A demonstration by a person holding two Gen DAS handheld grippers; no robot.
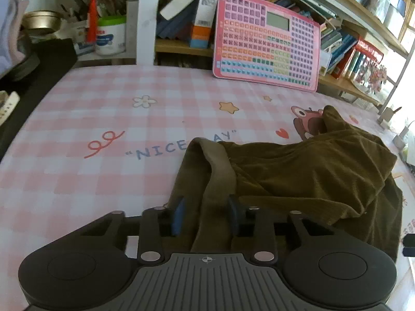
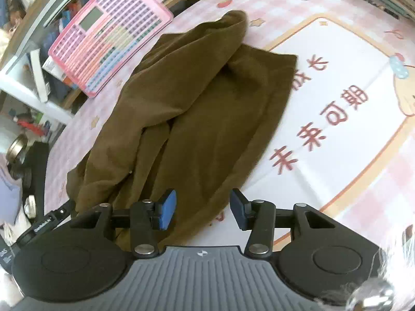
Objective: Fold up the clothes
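An olive-brown garment (image 1: 298, 176) lies crumpled on the pink checked tablecloth (image 1: 103, 134). In the left wrist view my left gripper (image 1: 206, 215) is open, its blue pads either side of a raised lighter strip of the garment's near edge, not closed on it. In the right wrist view the same garment (image 2: 197, 114) spreads away from me, partly folded over itself. My right gripper (image 2: 203, 208) is open just above the garment's near edge, holding nothing.
A pink keyboard toy (image 1: 267, 41) leans against wooden bookshelves (image 1: 363, 20) at the table's far edge. Jars and pens (image 1: 109, 31) stand at the far left. A black object (image 1: 39, 77) borders the table's left side. A white printed panel with red characters (image 2: 337, 119) lies right of the garment.
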